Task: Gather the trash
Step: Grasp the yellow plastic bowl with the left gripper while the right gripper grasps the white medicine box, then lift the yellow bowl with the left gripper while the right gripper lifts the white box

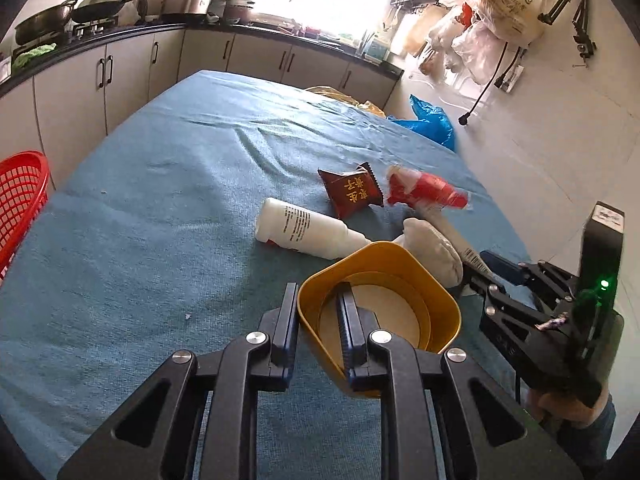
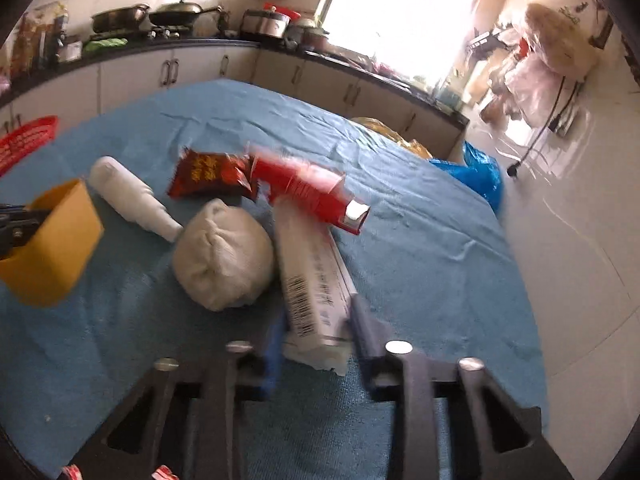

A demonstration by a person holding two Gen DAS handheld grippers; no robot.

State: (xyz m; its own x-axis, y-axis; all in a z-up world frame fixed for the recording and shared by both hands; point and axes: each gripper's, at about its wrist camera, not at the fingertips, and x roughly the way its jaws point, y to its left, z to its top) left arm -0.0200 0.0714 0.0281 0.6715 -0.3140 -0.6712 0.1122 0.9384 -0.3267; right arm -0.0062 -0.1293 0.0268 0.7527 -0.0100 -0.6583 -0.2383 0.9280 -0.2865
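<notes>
Yellow plastic square bin [image 1: 380, 300] hangs from my left gripper [image 1: 318, 320], jaws clamped on its wall. My right gripper [image 2: 316, 344] pinches the long red-and-white carton [image 2: 312, 272]; its far end could snag the crumpled grey-white wad [image 2: 224, 256].

Ahead of my grippers: matt blue cloth tablecloth [image 1: 168, 184], glossy foil snack packet [image 1: 351, 194], smooth plastic bottle [image 1: 304, 230], cardboard toothpaste box [image 2: 316, 292].
</notes>
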